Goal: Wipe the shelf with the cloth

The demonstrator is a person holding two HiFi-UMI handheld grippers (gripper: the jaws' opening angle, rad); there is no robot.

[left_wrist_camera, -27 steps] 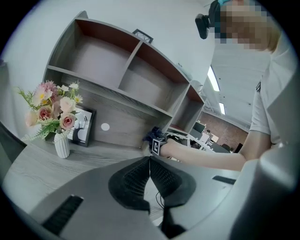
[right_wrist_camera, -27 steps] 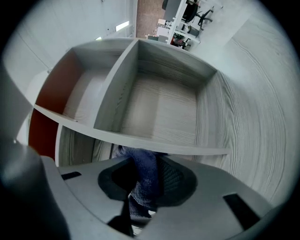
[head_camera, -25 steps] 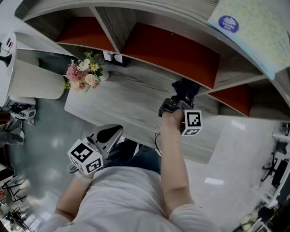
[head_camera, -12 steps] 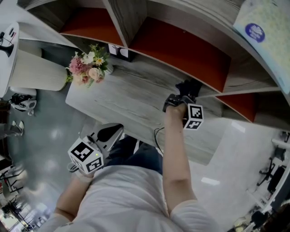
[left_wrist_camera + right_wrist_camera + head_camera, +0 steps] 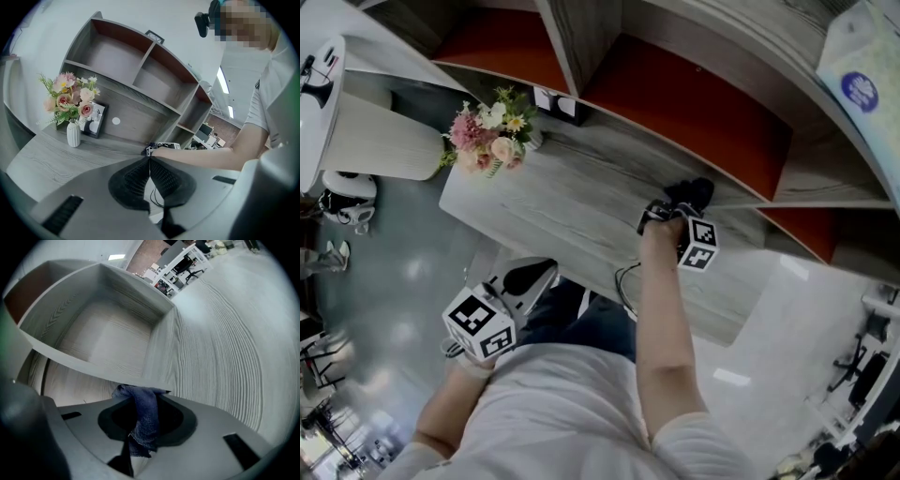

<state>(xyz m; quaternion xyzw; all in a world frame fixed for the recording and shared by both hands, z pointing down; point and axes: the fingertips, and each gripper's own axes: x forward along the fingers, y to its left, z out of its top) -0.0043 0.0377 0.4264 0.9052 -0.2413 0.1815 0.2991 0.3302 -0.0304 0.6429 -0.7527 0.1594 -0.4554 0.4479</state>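
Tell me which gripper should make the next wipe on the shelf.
Right. The right gripper has its jaws shut on the cloth and sits at the shelf edge. The left gripper is shut, empty, and held back near the person's torso.

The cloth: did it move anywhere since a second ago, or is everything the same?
Only a little. The right gripper, fingers shut on the cloth, seems to have slid slightly along the wooden top below the shelf, toward the flowers; the head camera moved too, so that is unsure. Nothing was grabbed or let go. The left gripper stayed shut and empty at the person's waist; the flowers stayed put.
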